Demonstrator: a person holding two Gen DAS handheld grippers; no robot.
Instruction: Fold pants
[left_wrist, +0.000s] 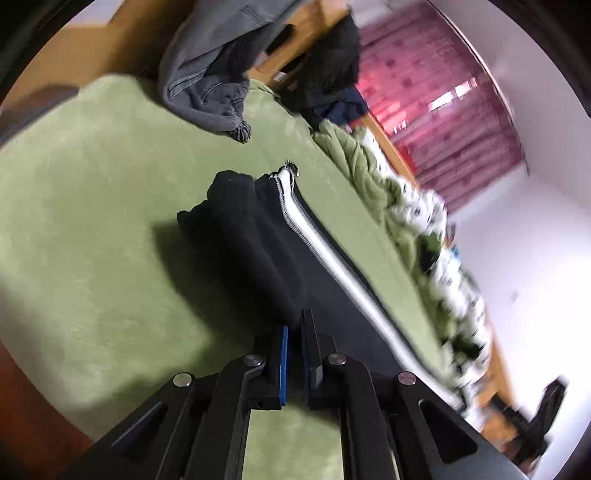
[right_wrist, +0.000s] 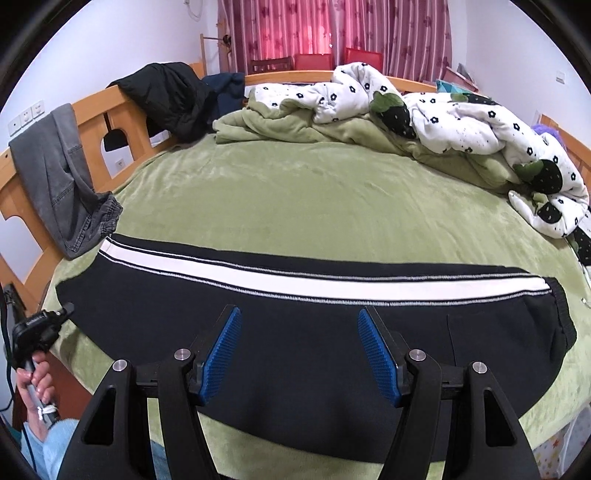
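Observation:
Black pants (right_wrist: 184, 291) with a white side stripe lie flat across the near part of the green bed (right_wrist: 314, 184), waistband to the right. My right gripper (right_wrist: 299, 321) hovers open over their middle, nothing between its blue pads (right_wrist: 225, 350). At the pants' left leg end, a hand holds my left gripper (right_wrist: 66, 308). In the left wrist view the pants (left_wrist: 266, 236) run away from the left gripper (left_wrist: 295, 325), whose jaws are shut on the dark hem, with the cloth bunched and raised just ahead.
Grey jeans (right_wrist: 55, 177) hang over the wooden bed frame (right_wrist: 96, 110) at the left, beside a black jacket (right_wrist: 166, 96). A crumpled white flowered quilt (right_wrist: 443, 118) and green blanket fill the far and right side. Pink curtains (right_wrist: 332, 29) hang behind.

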